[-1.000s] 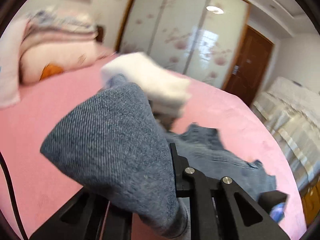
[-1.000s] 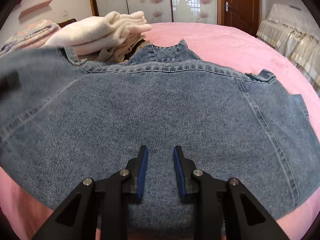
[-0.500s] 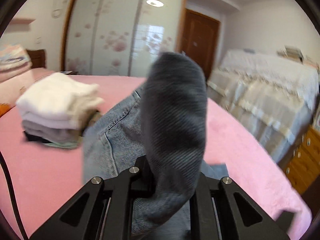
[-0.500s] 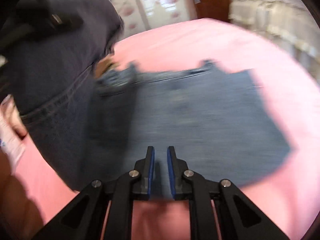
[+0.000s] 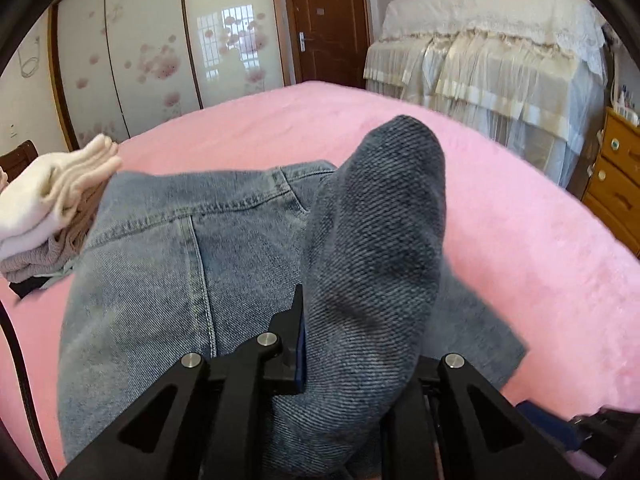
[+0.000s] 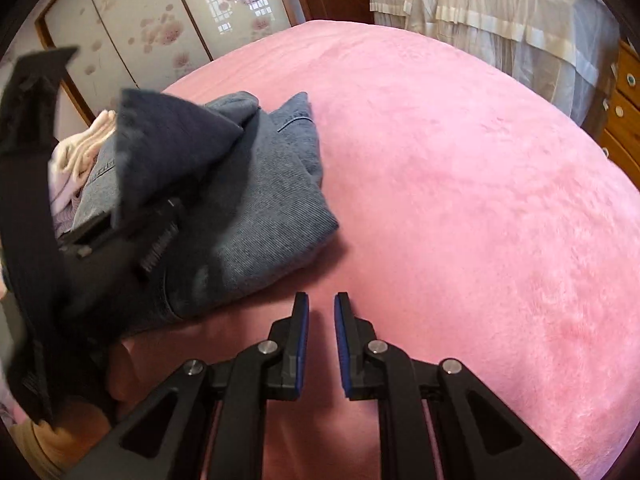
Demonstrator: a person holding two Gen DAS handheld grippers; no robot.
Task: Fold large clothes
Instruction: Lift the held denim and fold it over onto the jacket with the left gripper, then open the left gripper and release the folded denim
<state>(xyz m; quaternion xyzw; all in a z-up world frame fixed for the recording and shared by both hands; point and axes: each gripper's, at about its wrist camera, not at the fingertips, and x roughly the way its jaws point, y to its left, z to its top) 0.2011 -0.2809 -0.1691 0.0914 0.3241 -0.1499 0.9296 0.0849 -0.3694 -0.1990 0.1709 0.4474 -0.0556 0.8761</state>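
Denim jacket (image 5: 168, 264) now folded over, one fold between left fingers (image 5: 294, 332)

Bright, even daylight is thrown across the pink bed (image 6: 460, 184), glare is caught on the wardrobe doors (image 5: 224, 36), edges are bowed, and the left gripper (image 6: 132, 224) is smeared by blur.

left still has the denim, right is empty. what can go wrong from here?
1. The left gripper pinches only a bunched fold of the denim jacket; it may slip out or drop askew.
2. The jacket lies against the folded clothes pile; dragging could topple it.
3. The right gripper holds nothing down, so layers may shift.
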